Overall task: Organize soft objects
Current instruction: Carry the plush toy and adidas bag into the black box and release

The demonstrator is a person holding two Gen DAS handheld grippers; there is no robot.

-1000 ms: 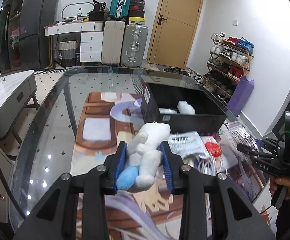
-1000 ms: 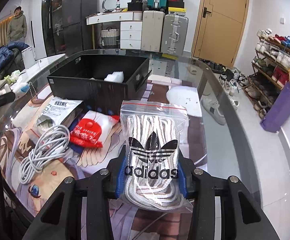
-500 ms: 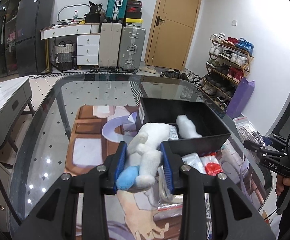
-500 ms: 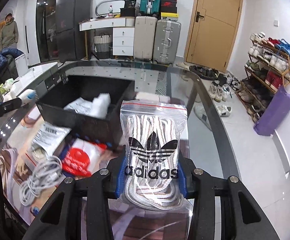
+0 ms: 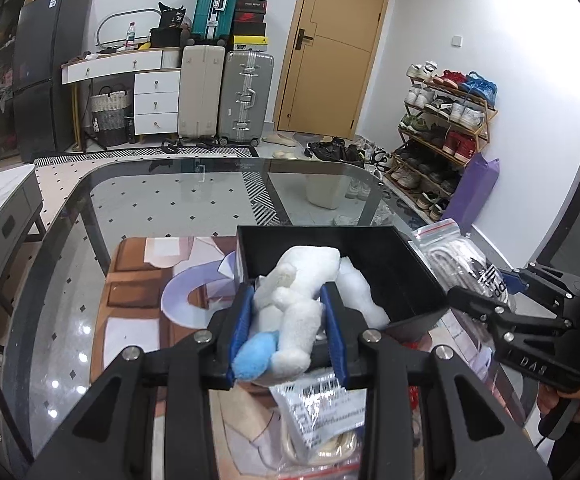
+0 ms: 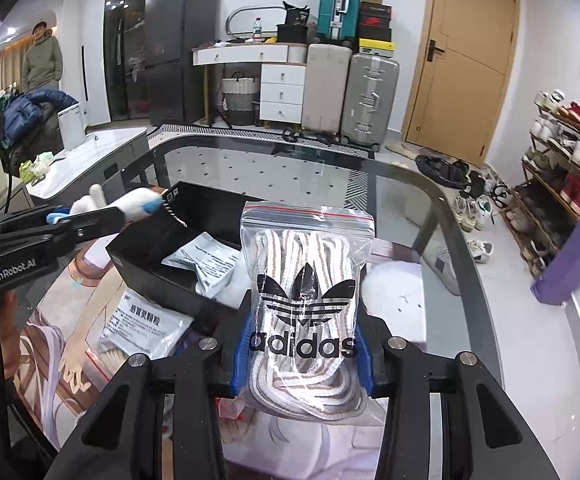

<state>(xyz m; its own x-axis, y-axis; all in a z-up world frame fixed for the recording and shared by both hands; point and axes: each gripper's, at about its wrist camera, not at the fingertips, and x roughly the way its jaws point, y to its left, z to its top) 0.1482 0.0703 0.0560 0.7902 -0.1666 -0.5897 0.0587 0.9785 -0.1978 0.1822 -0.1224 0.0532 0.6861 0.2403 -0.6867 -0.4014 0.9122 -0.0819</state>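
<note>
My left gripper (image 5: pixel 288 332) is shut on a white plush toy (image 5: pixel 297 292) with a blue tip, held over the near left part of the black box (image 5: pixel 405 280). A white soft item (image 5: pixel 359 294) lies inside the box. My right gripper (image 6: pixel 299 344) is shut on a clear zip bag of laces (image 6: pixel 305 300) printed "adidas", held above the table just right of the box (image 6: pixel 158 270). The right wrist view shows the left gripper with the toy (image 6: pixel 130 202) over the box's far left corner. The left wrist view shows the right gripper (image 5: pixel 501 300) with its bag (image 5: pixel 457 256) beside the box.
White printed pouches lie in front of the box (image 5: pixel 321 412) (image 6: pixel 142 328) and one inside the box (image 6: pixel 206 264). The glass table (image 5: pixel 162 196) has a printed mat. A person (image 6: pixel 42 60) stands far left. Suitcases (image 5: pixel 226 92) and a shoe rack (image 5: pixel 441 120) line the room.
Both grippers rose and moved toward the box. The plush toy now hangs over the box, and the lace bag came up close to the box's right side.
</note>
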